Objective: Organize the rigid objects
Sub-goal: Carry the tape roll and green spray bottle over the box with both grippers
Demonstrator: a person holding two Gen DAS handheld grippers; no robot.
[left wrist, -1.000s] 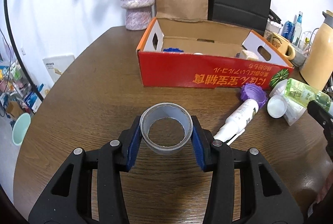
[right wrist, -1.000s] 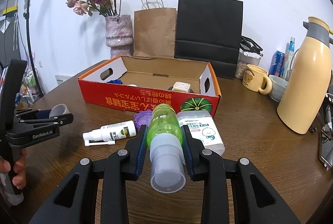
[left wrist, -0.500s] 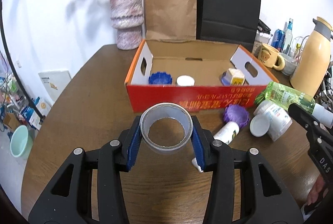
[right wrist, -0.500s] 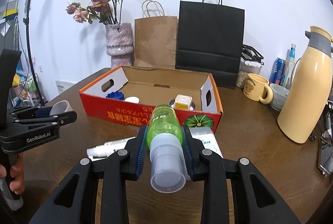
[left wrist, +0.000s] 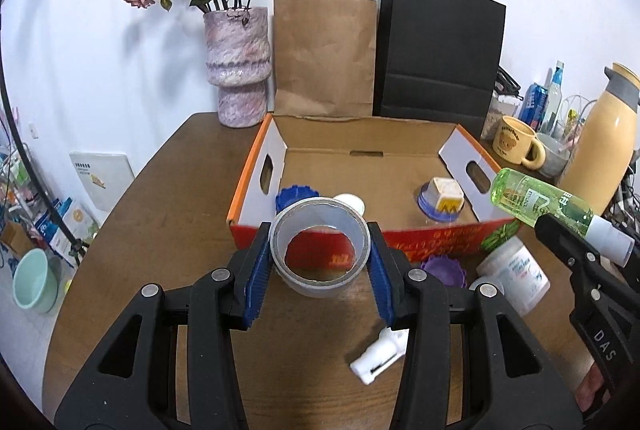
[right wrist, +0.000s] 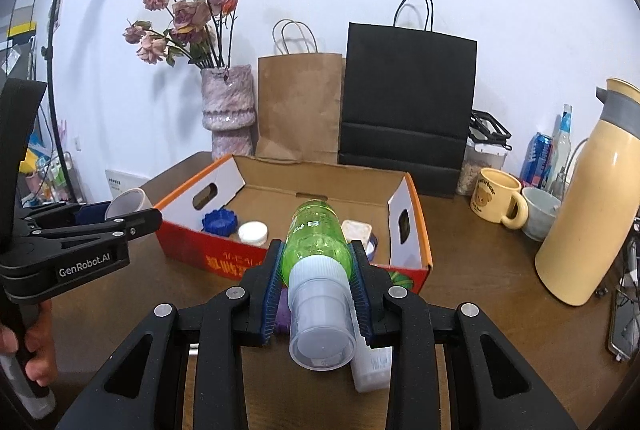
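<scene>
Left hand-held gripper point(left wrist: 319, 272), seen from its own wrist camera, is clamped on a grey tape roll point(left wrist: 319, 255), blue pads pressed to either side, and holds the roll clear of the brown worktop point(left wrist: 160, 222) just in front of the red cardboard box point(left wrist: 400, 242). Inside the box lie a blue cap point(left wrist: 294, 195), a white lid point(left wrist: 350, 203) and a small jar with a cream top point(left wrist: 440, 199). On the worktop beside the box's near wall sit a purple cap point(left wrist: 444, 269), a white tub point(left wrist: 514, 276) on its side and a white spray bottle point(left wrist: 380, 354), partly hidden by the gripper's finger. At the right edge the right hand-held gripper's black frame carries a green bottle point(left wrist: 536, 200). From the right wrist camera, the right hand-held gripper point(right wrist: 316, 280) is closed on the green bottle point(right wrist: 316, 240) near its pale cap, the cap pointing toward the camera and the bottle's base toward the box point(right wrist: 408, 230). At left, a hand point(right wrist: 38, 346) grips the left gripper's handle.
</scene>
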